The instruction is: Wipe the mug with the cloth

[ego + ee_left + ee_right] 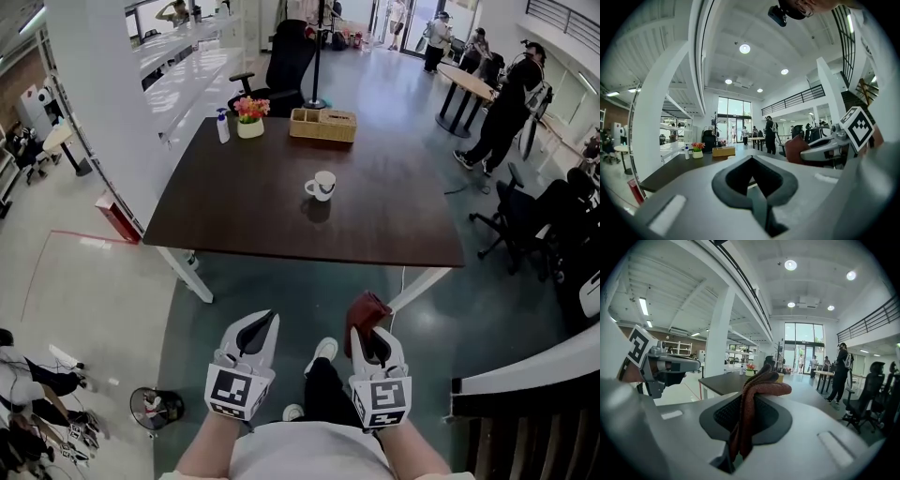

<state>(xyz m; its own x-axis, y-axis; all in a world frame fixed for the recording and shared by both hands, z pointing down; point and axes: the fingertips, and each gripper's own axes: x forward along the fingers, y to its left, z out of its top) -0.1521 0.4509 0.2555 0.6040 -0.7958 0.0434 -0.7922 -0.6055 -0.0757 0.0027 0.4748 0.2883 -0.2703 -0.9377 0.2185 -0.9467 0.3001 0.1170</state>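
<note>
A white mug (322, 186) stands alone near the middle of the dark brown table (244, 211), well ahead of both grippers. Short of the table's near edge, my right gripper (373, 330) is shut on a dark red cloth (366, 311). The cloth (757, 389) is bunched and draped out of the right gripper (750, 401) in the right gripper view. My left gripper (266, 323) hangs beside it, shut with nothing in it. The left gripper (751, 161) points at the table end in its own view, and the mug does not show there.
At the table's far end are a wicker basket (322, 124), a flower pot (250, 116) and a spray bottle (223, 126), with an office chair (281, 66) behind. People stand by a round table (466, 82) at the right. A small fan (155, 408) sits on the floor to my left.
</note>
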